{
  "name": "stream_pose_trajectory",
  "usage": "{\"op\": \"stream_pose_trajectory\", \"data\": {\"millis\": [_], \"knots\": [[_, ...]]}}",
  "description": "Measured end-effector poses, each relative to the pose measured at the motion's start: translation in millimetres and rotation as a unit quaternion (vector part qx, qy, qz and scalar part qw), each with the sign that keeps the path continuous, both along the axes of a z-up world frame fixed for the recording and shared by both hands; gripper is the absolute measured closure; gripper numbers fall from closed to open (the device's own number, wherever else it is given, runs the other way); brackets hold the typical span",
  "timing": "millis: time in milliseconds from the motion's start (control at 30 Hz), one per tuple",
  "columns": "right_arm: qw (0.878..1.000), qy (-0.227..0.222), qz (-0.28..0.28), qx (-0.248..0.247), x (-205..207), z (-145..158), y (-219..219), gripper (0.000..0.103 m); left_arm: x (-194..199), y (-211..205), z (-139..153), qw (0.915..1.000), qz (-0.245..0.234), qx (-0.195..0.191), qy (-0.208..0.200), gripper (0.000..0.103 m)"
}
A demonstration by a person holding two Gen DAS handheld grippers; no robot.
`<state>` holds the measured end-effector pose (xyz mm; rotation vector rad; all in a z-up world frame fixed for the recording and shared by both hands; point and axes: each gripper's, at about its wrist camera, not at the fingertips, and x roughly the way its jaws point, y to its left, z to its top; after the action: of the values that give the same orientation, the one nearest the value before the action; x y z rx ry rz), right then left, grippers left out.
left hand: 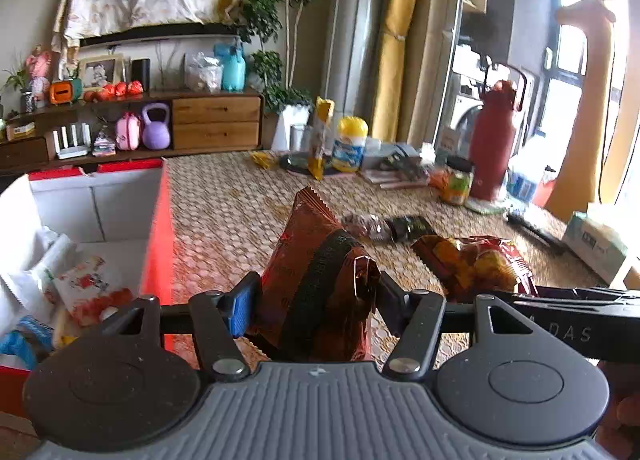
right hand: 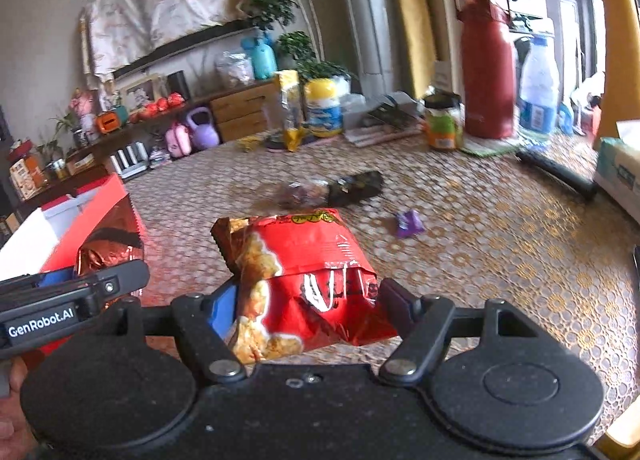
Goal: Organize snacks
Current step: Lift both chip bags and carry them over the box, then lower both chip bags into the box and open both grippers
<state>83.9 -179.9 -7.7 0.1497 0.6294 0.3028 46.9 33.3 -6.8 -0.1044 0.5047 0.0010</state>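
My left gripper [left hand: 316, 300] is shut on a dark brown-red foil snack bag [left hand: 320, 272], held just right of the red box [left hand: 158, 244]. The box has a white inside and holds several snack packs [left hand: 84, 284]. My right gripper [right hand: 308, 304] is shut on a red chip bag [right hand: 304, 272], held over the table to the right of the left gripper. The chip bag also shows in the left wrist view [left hand: 476, 264], and the brown bag shows in the right wrist view [right hand: 108, 252]. A dark packet [right hand: 332, 189] and a small purple packet [right hand: 409, 223] lie on the table beyond.
The table has a woven gold cloth [right hand: 500, 252]. At its far side stand a red thermos [right hand: 486, 59], a jar [right hand: 442, 121], a yellow-lidded tub [right hand: 323, 107], a tall yellow pouch [right hand: 291, 111] and papers. A tissue box [right hand: 620, 171] and a black tube [right hand: 554, 173] sit at the right.
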Motion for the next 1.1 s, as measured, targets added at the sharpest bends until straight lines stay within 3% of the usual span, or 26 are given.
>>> {"op": "stream_pose_trajectory", "data": {"millis": [667,1100], "knots": [[0.991,-0.059,0.123,-0.002,-10.3,51.9,110.4,0.03,-35.3,107.7,42.9,0.9927,0.11,-0.028,-0.041,0.042],[0.977,-0.064,0.204,-0.011,11.5,69.9,196.5,0.03,-29.0,182.2,33.5,0.9844,0.174,-0.027,0.004,0.042]]}}
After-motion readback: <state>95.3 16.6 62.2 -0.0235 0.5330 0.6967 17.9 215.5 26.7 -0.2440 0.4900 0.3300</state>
